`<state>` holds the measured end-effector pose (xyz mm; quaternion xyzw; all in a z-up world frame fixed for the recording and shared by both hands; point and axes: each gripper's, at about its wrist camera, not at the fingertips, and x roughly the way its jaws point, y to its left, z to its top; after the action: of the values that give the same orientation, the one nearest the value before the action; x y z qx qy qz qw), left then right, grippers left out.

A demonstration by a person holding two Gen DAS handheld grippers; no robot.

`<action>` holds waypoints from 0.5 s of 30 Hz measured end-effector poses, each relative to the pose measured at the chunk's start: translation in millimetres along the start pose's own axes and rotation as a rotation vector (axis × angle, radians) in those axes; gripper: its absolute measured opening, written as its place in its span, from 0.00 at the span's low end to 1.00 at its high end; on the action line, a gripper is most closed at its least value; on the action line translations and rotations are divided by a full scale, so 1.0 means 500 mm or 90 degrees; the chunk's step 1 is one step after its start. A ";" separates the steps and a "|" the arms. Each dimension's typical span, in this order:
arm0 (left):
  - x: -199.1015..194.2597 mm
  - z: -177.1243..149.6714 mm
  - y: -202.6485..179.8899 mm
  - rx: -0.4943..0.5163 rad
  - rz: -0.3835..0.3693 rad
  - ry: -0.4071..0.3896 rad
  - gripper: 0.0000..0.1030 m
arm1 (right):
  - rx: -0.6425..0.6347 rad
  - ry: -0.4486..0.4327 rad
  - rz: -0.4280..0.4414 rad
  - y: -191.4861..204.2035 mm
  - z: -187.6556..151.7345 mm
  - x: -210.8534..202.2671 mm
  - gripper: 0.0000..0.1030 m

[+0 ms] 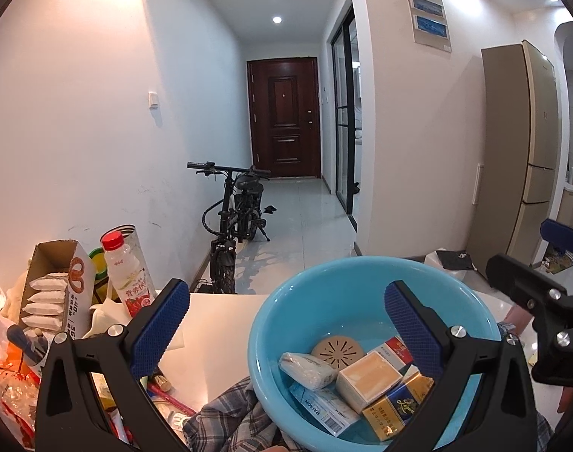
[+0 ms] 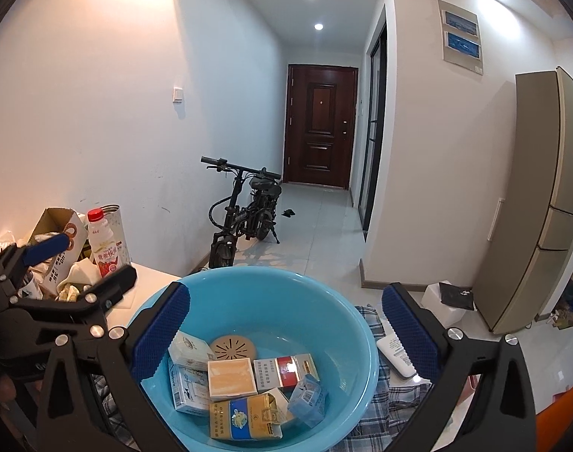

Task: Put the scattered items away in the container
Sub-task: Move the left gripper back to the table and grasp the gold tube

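A light blue basin (image 1: 324,286) (image 2: 271,282) stands on a plaid cloth on the white table. Inside lie several small boxes: a tan box (image 1: 367,380) (image 2: 230,378), a red and white pack (image 2: 286,371), a yellow and blue pack (image 2: 245,420), a white and blue box (image 1: 320,410), a round beige lid (image 2: 232,348) and a wrapped packet (image 1: 305,367). My left gripper (image 1: 286,324) is open and empty above the basin's left rim. My right gripper (image 2: 286,327) is open and empty above the basin. A white remote (image 2: 397,356) lies right of the basin.
A clutter pile sits at the table's left: a red-capped drink bottle (image 1: 126,271) (image 2: 103,245), an open snack carton (image 1: 56,293) and bags. A black bike (image 1: 235,218) stands in the hallway. A tall fridge (image 2: 543,203) stands at the right.
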<state>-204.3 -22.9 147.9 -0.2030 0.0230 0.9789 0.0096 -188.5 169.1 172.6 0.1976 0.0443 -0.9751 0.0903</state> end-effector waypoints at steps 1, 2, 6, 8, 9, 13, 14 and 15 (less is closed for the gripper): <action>-0.001 0.000 -0.005 0.003 -0.006 0.001 1.00 | 0.001 0.000 0.001 0.001 0.001 -0.001 1.00; -0.004 0.001 -0.012 0.005 -0.013 0.002 1.00 | 0.003 -0.001 0.002 0.000 0.001 -0.004 1.00; -0.024 -0.001 -0.044 0.023 -0.045 -0.002 1.00 | 0.011 -0.010 0.005 -0.014 0.007 -0.017 1.00; -0.033 -0.008 -0.063 0.040 -0.048 -0.007 1.00 | 0.027 -0.018 0.008 -0.029 0.009 -0.026 1.00; -0.036 -0.017 -0.073 0.047 -0.046 -0.001 1.00 | 0.037 -0.022 0.015 -0.039 0.011 -0.029 1.00; -0.063 -0.065 -0.108 0.073 -0.055 0.037 1.00 | 0.059 -0.030 0.032 -0.068 0.016 -0.049 1.00; -0.075 -0.080 -0.115 0.074 -0.055 0.045 1.00 | 0.065 -0.033 0.036 -0.074 0.016 -0.056 1.00; -0.084 -0.094 -0.122 0.075 -0.056 0.052 1.00 | 0.074 -0.041 0.042 -0.083 0.018 -0.066 1.00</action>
<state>-145.6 35.1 118.9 -0.2427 0.0723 0.9653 0.0634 -170.3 214.1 195.9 0.1724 -0.0215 -0.9784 0.1119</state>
